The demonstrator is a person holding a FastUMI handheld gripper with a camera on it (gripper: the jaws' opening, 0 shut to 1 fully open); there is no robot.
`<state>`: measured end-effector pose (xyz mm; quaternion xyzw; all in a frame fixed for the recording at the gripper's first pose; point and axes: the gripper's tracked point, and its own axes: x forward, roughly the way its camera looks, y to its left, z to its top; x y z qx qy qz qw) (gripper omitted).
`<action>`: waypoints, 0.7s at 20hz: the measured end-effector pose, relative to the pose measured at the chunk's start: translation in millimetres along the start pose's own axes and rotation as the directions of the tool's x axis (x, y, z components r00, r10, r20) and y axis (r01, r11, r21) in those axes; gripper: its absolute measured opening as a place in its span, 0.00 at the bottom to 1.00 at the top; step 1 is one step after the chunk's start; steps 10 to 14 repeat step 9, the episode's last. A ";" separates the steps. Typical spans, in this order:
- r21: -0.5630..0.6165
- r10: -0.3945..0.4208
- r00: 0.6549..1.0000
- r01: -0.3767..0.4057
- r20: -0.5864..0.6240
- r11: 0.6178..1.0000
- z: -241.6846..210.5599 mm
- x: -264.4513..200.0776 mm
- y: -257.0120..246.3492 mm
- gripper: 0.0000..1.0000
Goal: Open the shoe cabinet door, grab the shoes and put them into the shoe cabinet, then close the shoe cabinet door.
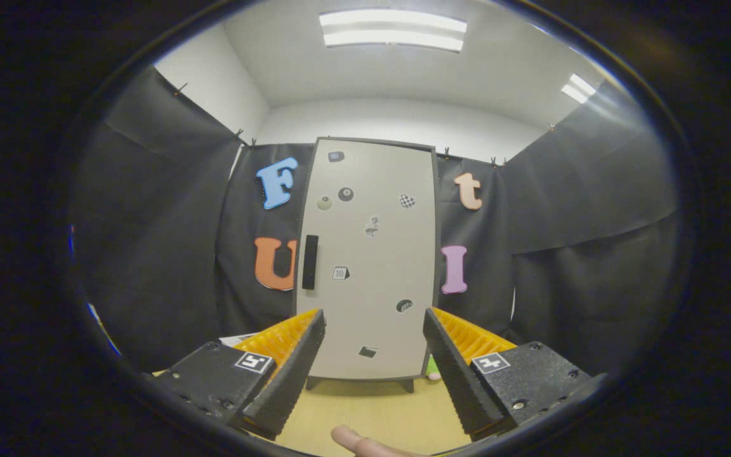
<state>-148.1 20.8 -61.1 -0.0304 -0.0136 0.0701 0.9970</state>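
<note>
A tall pale shoe cabinet (pixel 372 254) stands upright on the wooden surface, beyond my fingers and facing me. Its door is shut, with a black vertical handle (pixel 309 262) near the left edge and several small stickers on the front. My gripper (pixel 373 320) is open, held back from the cabinet, with nothing between its fingers. The fingertips frame the lower part of the door. A small green thing (pixel 431 368) peeks out by the cabinet's lower right corner, mostly hidden by the right finger.
The light wooden tabletop (pixel 365 412) runs from my fingers to the cabinet's feet. A person's fingertip (pixel 353 439) shows just below the fingers. Black cloth walls close in left, right and behind the cabinet.
</note>
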 end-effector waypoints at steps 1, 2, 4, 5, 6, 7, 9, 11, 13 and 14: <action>0.004 0.003 1.000 -0.003 -0.001 1.000 -1.6 0.0 -0.4 0.99; 0.005 0.003 1.000 -0.003 -0.002 1.000 -1.3 0.8 -1.5 0.99; 0.008 -0.003 1.000 0.003 0.001 1.000 -1.7 -0.1 -6.1 0.99; 0.010 -0.006 1.000 0.006 0.000 1.000 -2.5 -0.1 -8.0 0.99; 0.013 -0.008 1.000 0.008 -0.002 1.000 -3.1 -1.3 -10.0 0.99; 0.017 -0.009 1.000 0.009 -0.002 1.000 -3.8 -0.8 -11.8 0.99; 0.024 -0.016 1.000 0.016 0.000 1.000 -3.3 -0.4 -16.5 0.99; 0.024 -0.016 1.000 0.016 0.000 1.000 -3.3 -0.4 -16.5 0.99; 0.024 -0.016 1.000 0.016 0.000 1.000 -3.3 -0.4 -16.5 0.99; 0.024 -0.016 1.000 0.016 0.000 1.000 -3.3 -0.4 -16.5 0.99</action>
